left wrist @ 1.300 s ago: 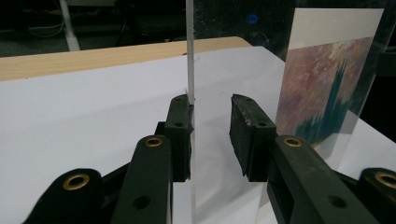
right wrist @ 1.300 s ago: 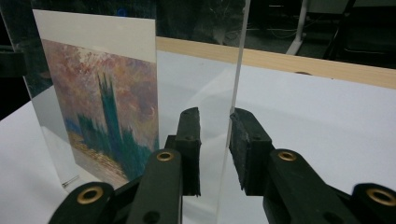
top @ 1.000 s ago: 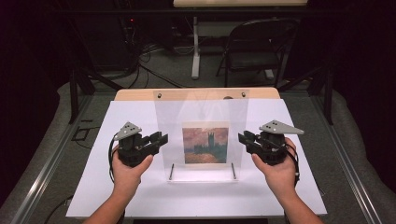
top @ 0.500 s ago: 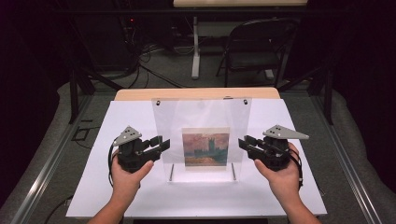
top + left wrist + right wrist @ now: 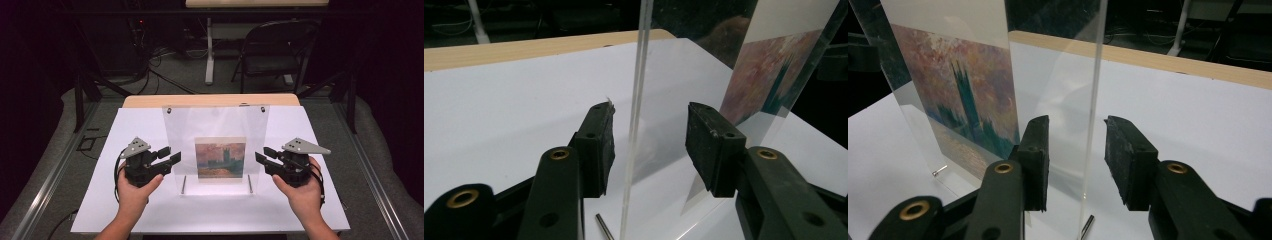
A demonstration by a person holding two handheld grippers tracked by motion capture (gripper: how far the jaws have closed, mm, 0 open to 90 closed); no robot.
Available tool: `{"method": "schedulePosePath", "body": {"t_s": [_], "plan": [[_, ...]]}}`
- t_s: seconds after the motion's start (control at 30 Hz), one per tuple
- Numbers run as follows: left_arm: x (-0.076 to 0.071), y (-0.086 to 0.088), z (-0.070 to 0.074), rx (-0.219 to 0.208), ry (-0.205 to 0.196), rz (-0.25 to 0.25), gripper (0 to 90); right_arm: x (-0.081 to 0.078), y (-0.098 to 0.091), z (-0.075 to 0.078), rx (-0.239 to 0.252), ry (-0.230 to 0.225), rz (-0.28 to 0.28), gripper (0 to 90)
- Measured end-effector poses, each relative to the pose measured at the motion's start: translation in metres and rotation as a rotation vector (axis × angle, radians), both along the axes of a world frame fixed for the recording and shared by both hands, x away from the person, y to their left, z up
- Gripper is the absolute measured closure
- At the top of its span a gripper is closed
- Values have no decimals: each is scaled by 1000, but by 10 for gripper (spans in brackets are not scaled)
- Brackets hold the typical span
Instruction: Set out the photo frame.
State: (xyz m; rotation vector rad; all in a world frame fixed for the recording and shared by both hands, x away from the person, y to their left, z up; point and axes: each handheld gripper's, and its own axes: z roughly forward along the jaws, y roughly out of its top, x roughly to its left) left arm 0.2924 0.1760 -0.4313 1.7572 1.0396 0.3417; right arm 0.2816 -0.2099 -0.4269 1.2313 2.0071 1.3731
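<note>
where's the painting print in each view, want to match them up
High view: painting print at centre, low in the clear acrylic frame, between the two grippers.
Left gripper view: painting print at upper right, seen through the frame at a slant.
Right gripper view: painting print at upper left, inside the frame.
Shared landmark: the wooden table edge behind the white board.
</note>
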Motion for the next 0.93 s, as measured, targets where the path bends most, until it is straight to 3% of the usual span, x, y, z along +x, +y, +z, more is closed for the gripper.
{"method": "schedulePosePath", "body": {"t_s": [0.17, 0.3, 0.37, 0.47, 0.53, 0.57, 0.6, 0.63, 0.67, 0.7, 0.83, 0.93], "plan": [[-9, 15, -2, -21, -14, -2, 526, -7, -15, -5, 27, -7, -18, 577], [-15, 26, -13, 40, -43, 23, 527, -15, -32, -18, -8, -31, -79, 566], [-17, 32, -25, 68, -51, 54, 526, -17, -45, -37, -7, -23, -131, 549], [-15, 40, -43, 35, -24, 77, 523, -18, -49, -47, -19, -24, -155, 545], [-13, 46, -56, 18, -20, 99, 517, -19, -53, -59, -28, -26, -176, 529], [-12, 48, -62, 14, -14, 108, 508, -18, -54, -73, -38, -16, -189, 526], [-12, 50, -67, 5, -11, 114, 508, -18, -54, -73, -38, -16, -189, 526], [-11, 52, -73, 4, -18, 117, 491, -17, -54, -87, -69, 4, -180, 513], [-11, 54, -78, 2, -18, 116, 491, -17, -54, -87, -69, 4, -180, 513], [-11, 55, -83, -1, -9, 111, 486, -15, -53, -98, -93, 18, -176, 511], [-7, 61, -97, 11, 8, 100, 487, -11, -53, -107, -103, 40, -177, 490], [-5, 64, -103, 7, 29, 109, 487, -10, -50, -110, -112, 6, -178, 458]]}}
